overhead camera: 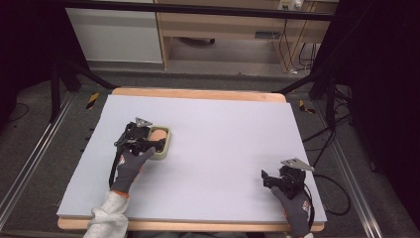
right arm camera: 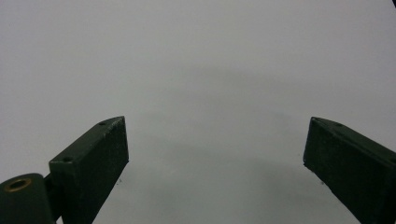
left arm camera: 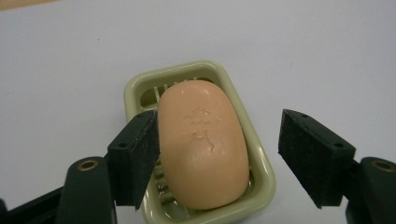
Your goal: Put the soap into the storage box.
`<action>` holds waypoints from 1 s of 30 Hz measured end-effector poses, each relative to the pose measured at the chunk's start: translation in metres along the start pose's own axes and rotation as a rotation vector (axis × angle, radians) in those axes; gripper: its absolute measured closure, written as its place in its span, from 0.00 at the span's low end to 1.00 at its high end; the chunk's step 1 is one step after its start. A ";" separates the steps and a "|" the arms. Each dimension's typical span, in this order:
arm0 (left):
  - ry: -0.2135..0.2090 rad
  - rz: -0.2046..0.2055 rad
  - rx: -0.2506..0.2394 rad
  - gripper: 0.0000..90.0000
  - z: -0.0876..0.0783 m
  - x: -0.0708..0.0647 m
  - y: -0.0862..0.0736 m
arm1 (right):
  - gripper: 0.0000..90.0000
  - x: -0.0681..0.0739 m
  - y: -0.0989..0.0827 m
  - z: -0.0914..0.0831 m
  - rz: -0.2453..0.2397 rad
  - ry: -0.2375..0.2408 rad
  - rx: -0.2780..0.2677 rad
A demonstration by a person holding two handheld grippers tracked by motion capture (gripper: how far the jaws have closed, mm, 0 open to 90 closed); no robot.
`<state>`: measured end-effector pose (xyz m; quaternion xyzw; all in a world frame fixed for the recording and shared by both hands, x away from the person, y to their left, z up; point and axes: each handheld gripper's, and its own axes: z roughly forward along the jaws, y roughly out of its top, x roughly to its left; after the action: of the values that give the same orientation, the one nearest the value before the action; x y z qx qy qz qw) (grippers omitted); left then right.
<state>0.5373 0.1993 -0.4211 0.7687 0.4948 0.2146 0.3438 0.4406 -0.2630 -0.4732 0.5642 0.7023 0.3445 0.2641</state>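
Peach soap (left arm camera: 203,144) in its green dish (left arm camera: 261,161) lies between the left gripper's (left arm camera: 219,154) wide-open jaws, one touching.

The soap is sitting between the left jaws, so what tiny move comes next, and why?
Probably squeeze shut. The left gripper stands open astride the soap in its dish: one jaw is at its side, the other stands clear.

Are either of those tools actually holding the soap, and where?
Nothing is held yet. The left tool is open around the soap in its dish; only one jaw is at its side. The right tool is open.
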 end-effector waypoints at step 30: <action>0.033 -0.046 -0.093 0.31 -0.043 0.018 -0.075 | 0.07 -0.006 -0.001 -0.003 0.026 -0.020 -0.006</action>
<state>0.4700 0.2501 -0.4484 0.7366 0.5074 0.2423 0.3759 0.4389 -0.2694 -0.4720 0.5759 0.6913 0.3443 0.2682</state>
